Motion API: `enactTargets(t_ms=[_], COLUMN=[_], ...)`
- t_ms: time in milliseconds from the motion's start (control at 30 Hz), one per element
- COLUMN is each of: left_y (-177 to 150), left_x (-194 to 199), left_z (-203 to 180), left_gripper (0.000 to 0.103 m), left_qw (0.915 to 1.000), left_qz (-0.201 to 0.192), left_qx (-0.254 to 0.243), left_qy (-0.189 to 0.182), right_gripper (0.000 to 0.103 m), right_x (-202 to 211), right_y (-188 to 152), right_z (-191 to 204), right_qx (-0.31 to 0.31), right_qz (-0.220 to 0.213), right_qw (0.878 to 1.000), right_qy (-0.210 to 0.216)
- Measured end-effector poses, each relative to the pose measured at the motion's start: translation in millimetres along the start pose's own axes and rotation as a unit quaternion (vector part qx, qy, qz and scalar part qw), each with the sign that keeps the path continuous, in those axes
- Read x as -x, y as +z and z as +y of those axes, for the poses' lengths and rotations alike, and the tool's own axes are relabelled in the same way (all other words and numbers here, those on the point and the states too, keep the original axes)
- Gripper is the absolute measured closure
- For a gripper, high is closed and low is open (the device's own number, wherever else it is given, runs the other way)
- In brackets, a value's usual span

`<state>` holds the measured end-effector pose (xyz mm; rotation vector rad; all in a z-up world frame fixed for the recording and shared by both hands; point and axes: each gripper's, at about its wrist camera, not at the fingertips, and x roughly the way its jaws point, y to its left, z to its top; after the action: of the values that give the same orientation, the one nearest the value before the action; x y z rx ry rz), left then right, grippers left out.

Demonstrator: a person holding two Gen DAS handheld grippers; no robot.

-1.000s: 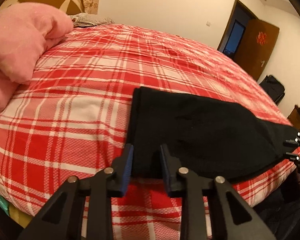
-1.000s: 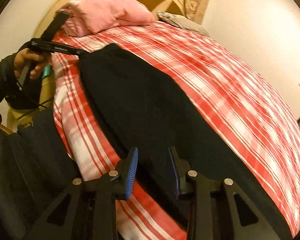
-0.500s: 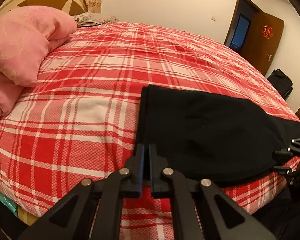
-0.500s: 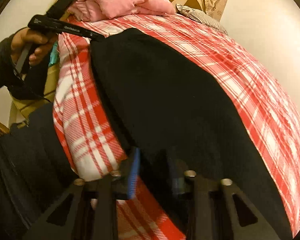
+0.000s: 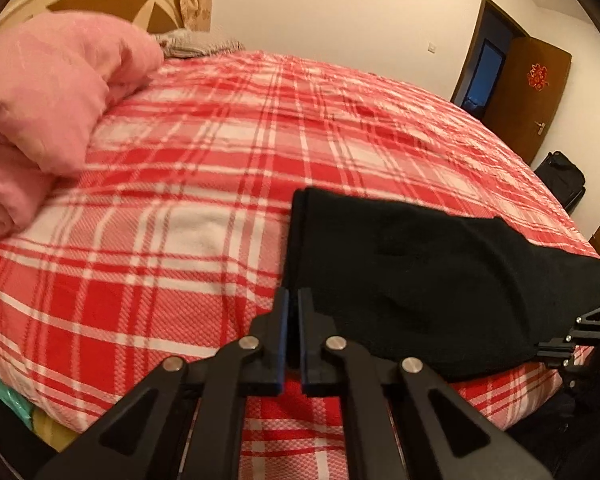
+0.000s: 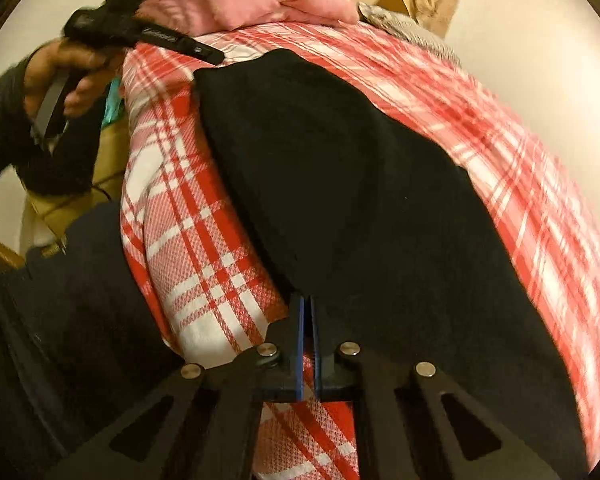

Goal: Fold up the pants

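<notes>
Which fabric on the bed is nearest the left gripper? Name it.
The black pants, their corner at the left gripper; the pink quilt and grey pillow lie much farther away.

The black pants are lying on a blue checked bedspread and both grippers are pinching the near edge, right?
Not quite. The bedspread is red and white checked, not blue, as the left wrist view shows. The rest holds: the black pants lie on it, and the left gripper and right gripper are both closed at the near edge.
</notes>
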<state>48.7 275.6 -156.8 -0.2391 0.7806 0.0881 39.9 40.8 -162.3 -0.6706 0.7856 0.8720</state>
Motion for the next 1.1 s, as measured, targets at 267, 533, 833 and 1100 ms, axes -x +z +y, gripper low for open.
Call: enactTargets(t_ms=[267,533,833,1100], left_y=[8.8,-24.8,-25.5,-16.9], left_x=[26.2,-13.3,-15.4,-18.6], left_z=[-44.7,-114.4,-145.2,-234.5], left_gripper=[0.098,0.089,0.067,0.063], left_qw=[0.9973,0.9843,0.9764,0.9416], left_qz=[-0.043,0.032,0.04,0.037], left_qx=[-0.059,-0.15,-0.188,-0.288], left_qy=[-0.005,-0.088,-0.099,-0.17], right_gripper=[0.048,0.048,0.048,0.048], right_x=[28.5,9.5,57.0,181.1], right_y=[-3.3,-21.2,-55.8,-156.4], right_z=[-21.5,-43.2,-82.0,-184.2], right_qx=[-0.049,-0.105,-0.162,-0.327], right_qz=[-0.044,0.006,-0.038,-0.09], right_qw=[0.998,0.994,0.986,0.926], right_qy=[0.022,0.015,-0.027,-0.164])
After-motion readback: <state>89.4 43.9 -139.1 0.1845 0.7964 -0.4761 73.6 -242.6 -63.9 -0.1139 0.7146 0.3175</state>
